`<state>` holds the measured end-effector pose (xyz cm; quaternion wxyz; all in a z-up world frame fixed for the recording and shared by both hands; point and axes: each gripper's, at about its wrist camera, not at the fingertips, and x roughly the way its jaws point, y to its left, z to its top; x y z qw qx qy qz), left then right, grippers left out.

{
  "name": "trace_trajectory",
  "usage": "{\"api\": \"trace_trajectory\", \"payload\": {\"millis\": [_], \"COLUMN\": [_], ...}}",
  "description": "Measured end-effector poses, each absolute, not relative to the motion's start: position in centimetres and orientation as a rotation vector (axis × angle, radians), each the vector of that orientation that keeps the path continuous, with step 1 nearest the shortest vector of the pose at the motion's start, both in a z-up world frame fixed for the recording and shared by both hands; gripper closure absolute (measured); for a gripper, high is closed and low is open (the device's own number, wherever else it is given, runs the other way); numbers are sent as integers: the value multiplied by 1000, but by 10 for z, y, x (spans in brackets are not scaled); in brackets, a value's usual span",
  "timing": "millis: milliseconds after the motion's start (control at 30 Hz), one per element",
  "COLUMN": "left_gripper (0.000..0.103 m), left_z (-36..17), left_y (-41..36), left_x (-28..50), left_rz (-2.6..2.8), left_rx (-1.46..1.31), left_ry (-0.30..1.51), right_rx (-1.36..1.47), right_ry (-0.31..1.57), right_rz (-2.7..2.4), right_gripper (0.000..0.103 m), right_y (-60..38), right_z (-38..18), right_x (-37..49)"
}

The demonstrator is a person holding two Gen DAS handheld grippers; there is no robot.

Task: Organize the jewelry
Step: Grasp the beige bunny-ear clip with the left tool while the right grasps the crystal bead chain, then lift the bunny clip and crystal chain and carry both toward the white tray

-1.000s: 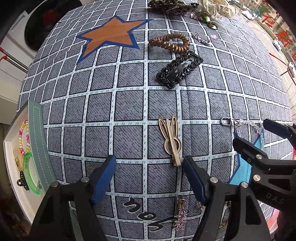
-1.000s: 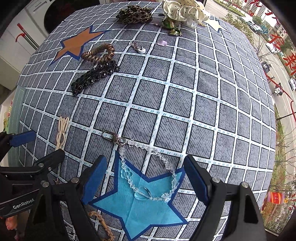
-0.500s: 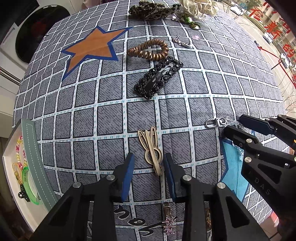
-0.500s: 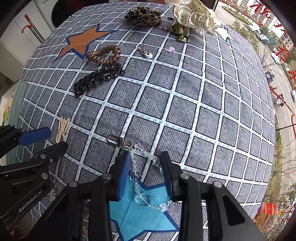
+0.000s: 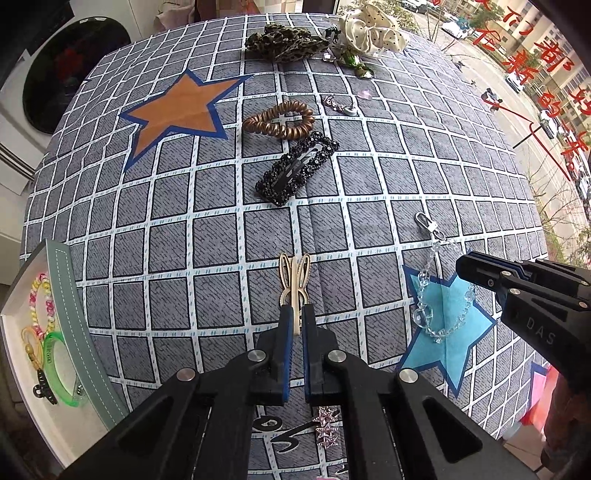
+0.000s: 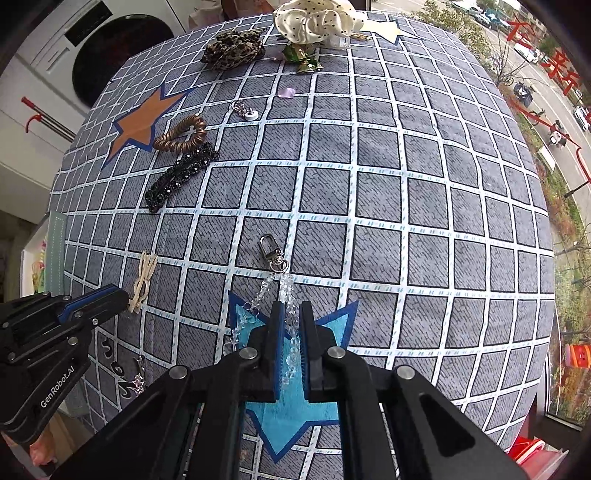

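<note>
Clamping the near end of a cream rabbit-ear hair clip (image 5: 293, 286), the left gripper (image 5: 297, 321) has just drawn its blue-padded jaws together, and the clip's two long loops stick out ahead of the tips over the grey checked tablecloth (image 5: 369, 177). Off to its right, the right gripper (image 6: 291, 325) has likewise just closed, pinching one strand of a clear crystal bead chain (image 6: 290, 317) between its pads; the chain's other strand hangs just left of the jaws, and its silver clasp (image 6: 271, 251) lies ahead of the tips. Under that gripper sits a light-blue star patch (image 6: 295, 406). Further ahead of the left gripper lie a black beaded snap clip (image 5: 297, 168) and, just beyond it, a bronze spiral hair tie (image 5: 279, 120), with an orange star patch (image 5: 177, 109) to their left. At the far edge rest a leopard-print scrunchie (image 5: 286, 40) and a cream dotted scrunchie (image 5: 373, 29). Left of the left gripper, off the cloth's edge, a white tray (image 5: 22, 354) holds a green bangle (image 5: 55, 363) and a pastel bead bracelet (image 5: 38, 299).
</note>
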<state>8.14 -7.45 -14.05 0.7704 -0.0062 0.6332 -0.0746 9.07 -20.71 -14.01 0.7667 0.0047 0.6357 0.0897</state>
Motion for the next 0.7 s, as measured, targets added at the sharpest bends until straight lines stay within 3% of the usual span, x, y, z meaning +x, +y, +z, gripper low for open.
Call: {"api": "trace_trajectory", "payload": {"millis": [600,633,700], "left_gripper": [90,86,0], "left_z": [-155,-161,-164], "left_y": [-61,-61,-62], "left_x": [77,78,79], "left_rz": [-87,-86,-70], "left_rx": [44,49,49], "left_ry": [1409,1412,1412], "right_rx": [141,146,157], "right_ry": [1391,1390,1391], "right_rz": [150,149,146], "right_gripper": [95,95,95], "right_y": [-236,-237,-238], "right_z": [-134,-134,-134], "right_x": [63,62,63]}}
